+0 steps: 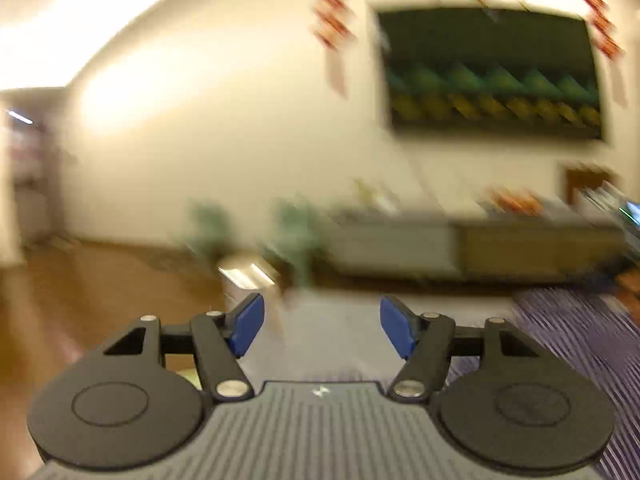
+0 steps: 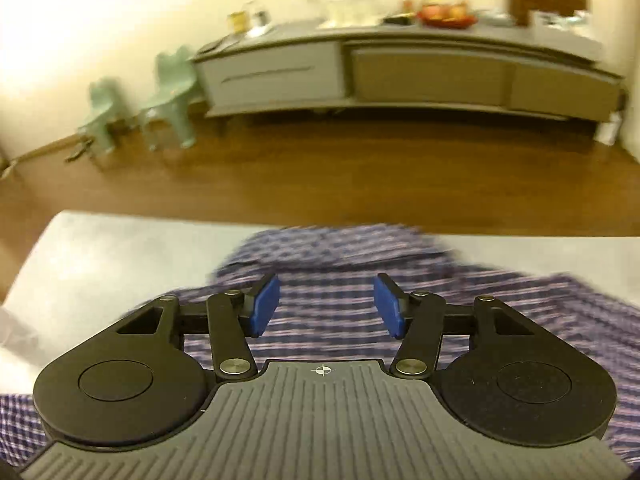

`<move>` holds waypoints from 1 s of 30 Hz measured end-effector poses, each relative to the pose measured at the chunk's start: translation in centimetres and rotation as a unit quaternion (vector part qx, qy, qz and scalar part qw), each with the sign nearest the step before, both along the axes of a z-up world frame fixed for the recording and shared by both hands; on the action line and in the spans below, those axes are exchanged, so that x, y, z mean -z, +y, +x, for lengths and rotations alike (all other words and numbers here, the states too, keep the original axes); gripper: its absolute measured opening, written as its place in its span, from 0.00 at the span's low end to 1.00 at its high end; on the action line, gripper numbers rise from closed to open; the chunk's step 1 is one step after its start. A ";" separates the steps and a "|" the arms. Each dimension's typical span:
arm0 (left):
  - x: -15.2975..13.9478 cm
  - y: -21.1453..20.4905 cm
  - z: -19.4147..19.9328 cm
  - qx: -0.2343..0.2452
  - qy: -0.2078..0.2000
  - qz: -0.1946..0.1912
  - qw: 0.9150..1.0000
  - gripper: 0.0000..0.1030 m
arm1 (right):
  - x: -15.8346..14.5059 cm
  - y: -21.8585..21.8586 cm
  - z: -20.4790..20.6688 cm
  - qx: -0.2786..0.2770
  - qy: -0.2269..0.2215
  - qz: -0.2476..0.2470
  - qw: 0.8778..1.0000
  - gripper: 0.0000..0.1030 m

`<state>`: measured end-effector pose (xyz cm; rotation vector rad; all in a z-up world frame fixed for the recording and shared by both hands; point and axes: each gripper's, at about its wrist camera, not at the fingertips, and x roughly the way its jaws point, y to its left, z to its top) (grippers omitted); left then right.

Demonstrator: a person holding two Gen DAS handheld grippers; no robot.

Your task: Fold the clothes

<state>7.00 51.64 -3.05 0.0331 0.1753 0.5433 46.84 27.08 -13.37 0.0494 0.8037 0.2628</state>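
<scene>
1. right gripper (image 2: 326,306): fingers spread wide, blue pads apart with nothing between them; it hangs directly above the checked garment (image 2: 340,264).
2. checked garment: purple-and-white cloth lying rumpled on the pale bench (image 2: 100,248), filling the lower centre and lower right of the right wrist view, with a further piece at the lower left edge. its bulk seems to run from centre frame toward the right; no tidy fold can be made out, though blur hides edges, collar and sleeves.
3. left gripper (image 1: 322,326): likewise wide and empty. it points out at the room, toward the dark wall panel (image 1: 492,72) in the upper right of its frame; only a strip of cloth shows at the lower right corner (image 1: 580,340).
4. key relation: the cloth lies right under and ahead of the right gripper, and off to the right of the left one, so the right gripper is judged the nearer.
5. background: sideboard (image 2: 400,76) and green chairs (image 2: 168,100) across the wooden floor (image 2: 320,176).
</scene>
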 end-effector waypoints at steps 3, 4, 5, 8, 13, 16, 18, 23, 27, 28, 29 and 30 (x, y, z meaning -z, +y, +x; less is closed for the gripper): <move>-1.6 -0.8 3.2 0.083 0.005 -0.082 0.993 0.76 | 0.1 -2.0 -0.2 0.013 0.017 0.009 1.000 0.60; -1.3 -1.5 6.4 0.127 0.036 -0.109 0.985 0.76 | 0.5 -1.6 -0.1 -0.003 0.024 0.009 1.000 0.60; -0.7 -2.4 10.0 0.174 0.072 -0.134 0.973 0.76 | 0.9 -1.2 0.0 -0.019 0.031 0.009 0.999 0.60; 2.5 -3.8 18.5 0.233 0.150 -0.173 0.945 0.62 | 1.3 1.6 0.2 -0.066 0.021 0.012 0.998 0.58; 9.8 -5.0 30.2 0.247 0.247 -0.196 0.916 0.42 | 2.6 6.1 2.1 -0.103 0.029 0.042 0.993 0.58; 13.7 -5.3 35.7 0.247 0.301 -0.208 0.897 0.35 | 4.4 7.0 4.1 -0.097 0.078 0.066 0.990 0.52; 14.4 -4.9 35.9 0.227 0.312 -0.197 0.901 0.29 | 5.2 6.8 5.4 -0.074 0.085 0.053 0.992 0.38; 14.6 -5.3 36.2 0.162 0.331 -0.122 0.922 0.59 | 5.6 6.7 6.3 -0.031 0.054 -0.007 0.998 0.02; 13.6 -5.6 35.2 0.180 0.315 -0.135 0.922 0.48 | 3.6 7.7 3.3 -0.083 0.024 -0.059 0.995 0.54; 13.0 -5.7 34.4 0.194 0.300 -0.141 0.923 0.48 | 2.5 7.1 1.8 -0.095 0.006 -0.058 0.994 0.62; 12.9 -5.9 34.3 0.208 0.298 -0.140 0.921 0.49 | 1.2 6.0 0.0 -0.106 -0.019 -0.054 0.993 0.78; 12.8 -6.3 34.2 0.222 0.298 -0.137 0.918 0.49 | 0.3 4.5 -1.8 -0.112 -0.038 -0.057 0.991 0.86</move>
